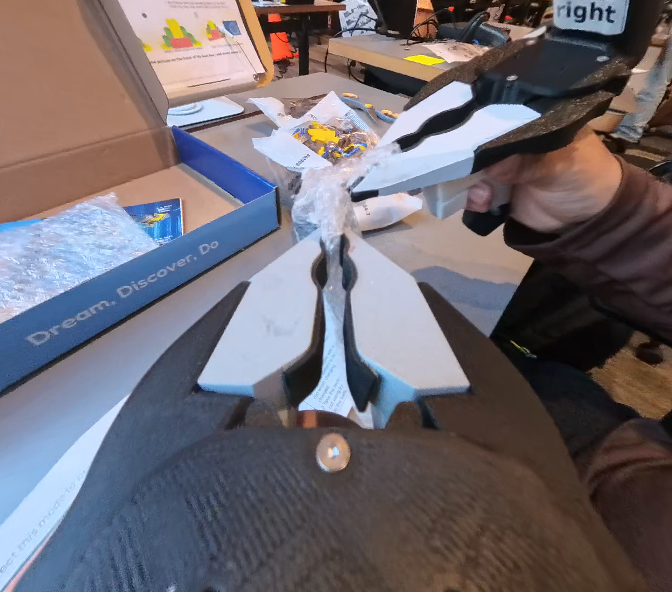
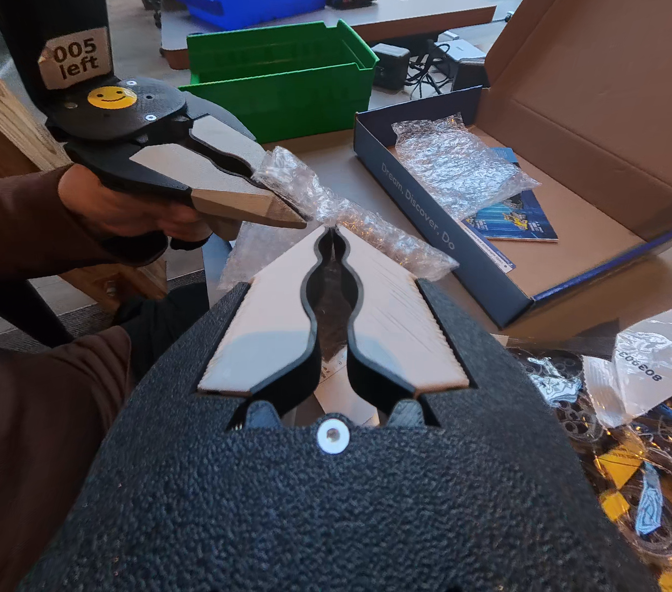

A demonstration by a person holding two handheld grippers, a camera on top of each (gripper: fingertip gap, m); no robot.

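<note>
Bubble wrap strip [image 2: 327, 207] pinched at both ends, left gripper [image 1: 336, 240] and right gripper [image 2: 331, 229] clamped tight, beside blue cardboard box [image 2: 429, 210].

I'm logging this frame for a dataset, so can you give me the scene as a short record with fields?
left gripper: shut on the bubble wrap piece
right gripper: shut on the same bubble wrap piece, beside the left gripper
bubble wrap piece: crumpled, held between both grippers above the table
open cardboard box: left of the grippers in the left wrist view, lid up, holding a bubble wrap sheet and a blue booklet
parts bags: on the table behind the grippers
green bin: beyond the box
</note>
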